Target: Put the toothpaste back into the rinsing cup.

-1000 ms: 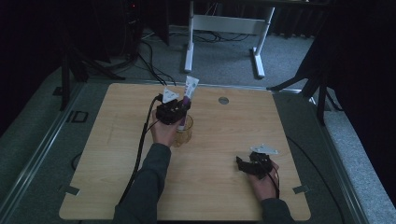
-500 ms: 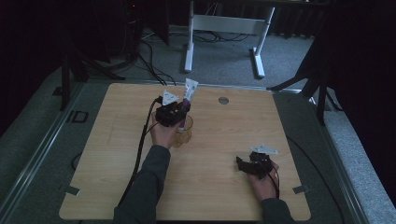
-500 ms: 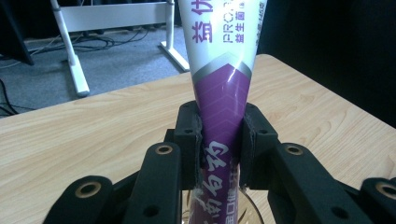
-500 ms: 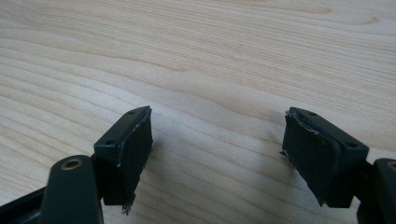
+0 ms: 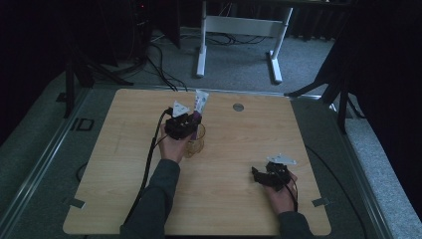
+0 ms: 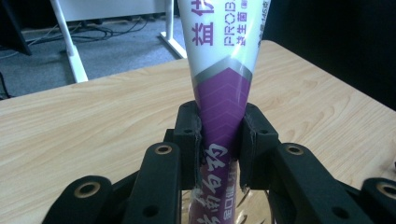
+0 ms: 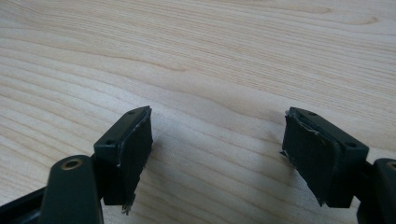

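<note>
A white and purple toothpaste tube [image 6: 219,70] stands upright between the jaws of my left gripper [image 6: 219,140], which is shut on its purple lower part. In the high view the tube [image 5: 200,103] rises above the left gripper [image 5: 191,121], over a clear amber cup [image 5: 196,144] on the wooden table [image 5: 114,149]. The tube's lower end appears to reach into the cup. My right gripper [image 5: 256,175] rests low over the table at the front right. Its jaws stand wide apart over bare wood, with nothing between them [image 7: 217,149].
A small round metal disc [image 5: 238,106] is set in the table near its far edge. Beyond the table stands a white desk frame [image 5: 239,30] with cables on the grey floor. Black cables trail from both grippers toward the table's near edge.
</note>
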Tool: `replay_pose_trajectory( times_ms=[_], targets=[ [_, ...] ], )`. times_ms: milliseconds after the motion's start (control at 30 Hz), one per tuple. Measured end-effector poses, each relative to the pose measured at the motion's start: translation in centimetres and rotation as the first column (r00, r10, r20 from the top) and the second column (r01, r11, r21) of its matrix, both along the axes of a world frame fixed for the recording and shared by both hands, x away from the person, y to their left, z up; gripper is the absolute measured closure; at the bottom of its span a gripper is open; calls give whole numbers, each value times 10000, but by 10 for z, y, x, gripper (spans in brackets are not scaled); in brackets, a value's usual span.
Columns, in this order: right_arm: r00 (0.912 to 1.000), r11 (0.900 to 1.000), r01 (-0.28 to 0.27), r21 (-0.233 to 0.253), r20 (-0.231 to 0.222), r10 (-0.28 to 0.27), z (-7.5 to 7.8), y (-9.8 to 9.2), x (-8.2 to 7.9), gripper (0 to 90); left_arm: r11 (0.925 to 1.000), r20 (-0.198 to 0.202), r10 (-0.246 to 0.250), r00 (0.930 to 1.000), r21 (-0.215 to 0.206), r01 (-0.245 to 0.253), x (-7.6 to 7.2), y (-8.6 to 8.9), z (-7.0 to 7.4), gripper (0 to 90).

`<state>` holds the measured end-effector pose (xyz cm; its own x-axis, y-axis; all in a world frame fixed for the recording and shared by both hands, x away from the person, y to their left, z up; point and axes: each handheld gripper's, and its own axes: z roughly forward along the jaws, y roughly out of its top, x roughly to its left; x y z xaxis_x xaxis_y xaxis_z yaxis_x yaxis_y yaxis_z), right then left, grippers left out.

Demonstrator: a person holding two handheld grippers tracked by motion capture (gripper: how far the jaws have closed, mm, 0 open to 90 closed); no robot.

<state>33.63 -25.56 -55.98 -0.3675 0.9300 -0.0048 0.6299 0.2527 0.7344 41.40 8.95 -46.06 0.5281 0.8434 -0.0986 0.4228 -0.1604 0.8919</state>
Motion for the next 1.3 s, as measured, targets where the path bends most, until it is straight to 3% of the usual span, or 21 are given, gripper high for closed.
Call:
replay_pose_trajectory(
  times_ms=[367,767,867,933,1067,1300],
  targets=[
    [10000,10000,-8,-3,-2,8,0,0,0,242,9996,-318,-144,9994,250,152,-5,-1,-14,715],
    [10000,10000,2,2,-10,-2,0,0,0,242,9958,-666,-270,9974,859,327,-10,-4,-27,706],
    [10000,10000,5,0,-9,-5,0,0,0,242,9976,-693,-396,9968,533,433,-11,-2,-28,682],
    [10000,10000,6,2,-8,-6,0,0,0,242,9971,-669,-453,9967,583,492,-13,-2,-27,635],
    [10000,10000,-7,-7,2,7,0,0,0,242,9975,-402,-505,9979,465,523,-22,2,-24,570],
    [10000,10000,-10,-7,5,10,0,0,0,242,9993,92,-359,9993,-121,361,-38,15,-15,490]
  ],
)
